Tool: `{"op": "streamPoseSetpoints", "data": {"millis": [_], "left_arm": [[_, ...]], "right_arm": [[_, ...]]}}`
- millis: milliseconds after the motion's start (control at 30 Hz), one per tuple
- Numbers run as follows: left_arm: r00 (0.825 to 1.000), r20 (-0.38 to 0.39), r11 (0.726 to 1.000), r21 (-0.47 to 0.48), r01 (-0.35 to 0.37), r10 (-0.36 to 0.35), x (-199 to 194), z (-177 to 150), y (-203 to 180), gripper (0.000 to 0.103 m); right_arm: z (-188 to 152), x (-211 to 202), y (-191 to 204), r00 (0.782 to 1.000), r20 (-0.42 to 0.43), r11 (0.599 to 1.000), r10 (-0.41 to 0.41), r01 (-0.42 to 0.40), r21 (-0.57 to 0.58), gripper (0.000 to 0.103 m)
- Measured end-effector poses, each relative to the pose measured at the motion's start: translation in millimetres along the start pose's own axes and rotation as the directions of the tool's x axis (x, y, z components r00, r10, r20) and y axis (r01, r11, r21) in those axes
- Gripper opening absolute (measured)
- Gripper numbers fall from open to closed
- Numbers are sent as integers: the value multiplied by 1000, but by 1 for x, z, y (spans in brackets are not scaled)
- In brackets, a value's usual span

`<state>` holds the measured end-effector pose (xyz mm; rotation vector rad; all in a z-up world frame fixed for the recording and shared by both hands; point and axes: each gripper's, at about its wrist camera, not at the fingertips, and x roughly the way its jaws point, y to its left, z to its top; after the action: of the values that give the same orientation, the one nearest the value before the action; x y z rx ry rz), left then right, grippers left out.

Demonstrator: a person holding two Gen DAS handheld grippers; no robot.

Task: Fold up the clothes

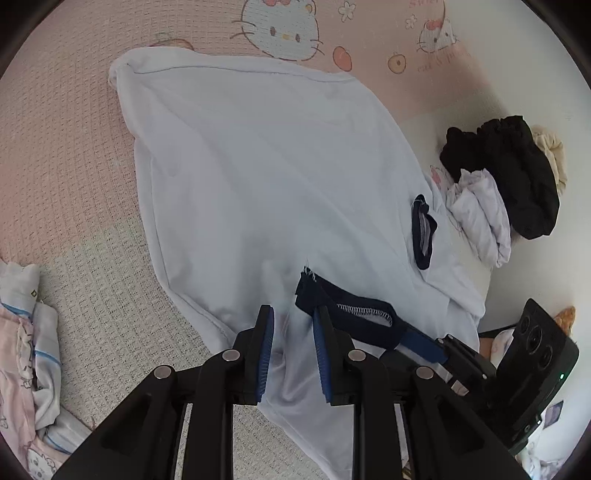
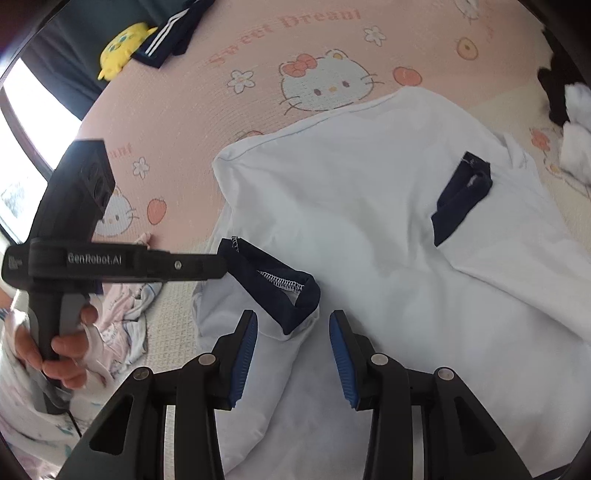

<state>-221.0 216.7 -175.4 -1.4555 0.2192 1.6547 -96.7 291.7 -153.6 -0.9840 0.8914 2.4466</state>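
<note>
A white shirt (image 1: 258, 177) (image 2: 369, 206) lies spread on a pink cartoon-cat mat (image 1: 66, 129). It has two navy sleeve cuffs. The near cuff (image 1: 354, 314) (image 2: 280, 288) lies folded over the body. The far cuff (image 1: 423, 232) (image 2: 461, 195) rests toward the right. My left gripper (image 1: 293, 310) (image 2: 218, 264) is narrowly open, with white sleeve fabric lying between its pads, just left of the near cuff's end. My right gripper (image 2: 293, 315) (image 1: 421, 343) stands wide open, and the near cuff sits just ahead of its fingertips.
A black garment (image 1: 517, 173) and a crumpled white one (image 1: 480, 221) are piled at the right. Pink and white clothes (image 1: 26, 350) lie at the left. A yellow plush (image 2: 122, 48) and a striped navy garment (image 2: 170, 33) sit at the far edge. A hand (image 2: 62, 354) holds the left gripper's handle.
</note>
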Motion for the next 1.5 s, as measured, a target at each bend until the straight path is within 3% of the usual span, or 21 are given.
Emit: {"op": "streamPoseSetpoints", "data": {"millis": [167, 300, 533, 600, 800, 900, 967, 1033, 1100, 1133, 1233, 1367, 1500], "left_arm": [[1000, 4, 1000, 15, -16, 16, 9, -2, -5, 19], [998, -4, 998, 5, -63, 63, 20, -3, -3, 19], [999, 2, 997, -61, -42, 42, 26, -3, 7, 19], [999, 7, 997, -65, -40, 41, 27, -4, 8, 19], [999, 11, 995, -96, -40, 41, 27, -5, 7, 19], [1000, -3, 991, -134, 0, 0, 22, -2, 7, 19], [999, 7, 988, -148, 36, -35, 14, 0, 5, 19], [1000, 16, 990, -142, 22, -20, 6, 0, 1, 21], [1000, 23, 991, -130, -7, 10, -2, -1, -5, 34], [999, 25, 992, -121, -25, 28, -7, -2, -6, 47], [996, 41, 993, -94, -70, 74, -18, -10, -10, 49], [995, 63, 993, -101, -66, 72, -24, -26, -21, 49], [994, 67, 990, -122, -73, 81, -30, -42, -29, 49]], "right_arm": [[-6, 3, 12, 999, 6, 994, -35, 35, -103, 39], [-4, 5, 7, 998, 10, 995, -62, 63, -75, 9], [0, 9, -1, 994, 14, 994, -111, 111, -22, 8], [1, 10, -4, 992, 14, 992, -124, 124, -6, 2], [-1, 6, -15, 996, 0, 994, -94, 94, 58, 0], [-1, 2, -18, 998, -2, 995, -67, 67, 67, 0], [0, -3, -18, 999, 3, 996, -44, 43, 75, 6], [1, -9, -17, 1000, 1, 996, -25, 25, 87, 12], [3, -13, -17, 1000, 0, 995, -3, 2, 100, 36], [3, -16, -17, 1000, -1, 993, 5, -5, 115, 48], [5, -23, -18, 1000, -3, 987, 26, -25, 161, 49], [6, -36, -18, 1000, -2, 987, 20, -19, 159, 49], [6, -54, -15, 1000, 8, 991, 25, -26, 134, 58]]}}
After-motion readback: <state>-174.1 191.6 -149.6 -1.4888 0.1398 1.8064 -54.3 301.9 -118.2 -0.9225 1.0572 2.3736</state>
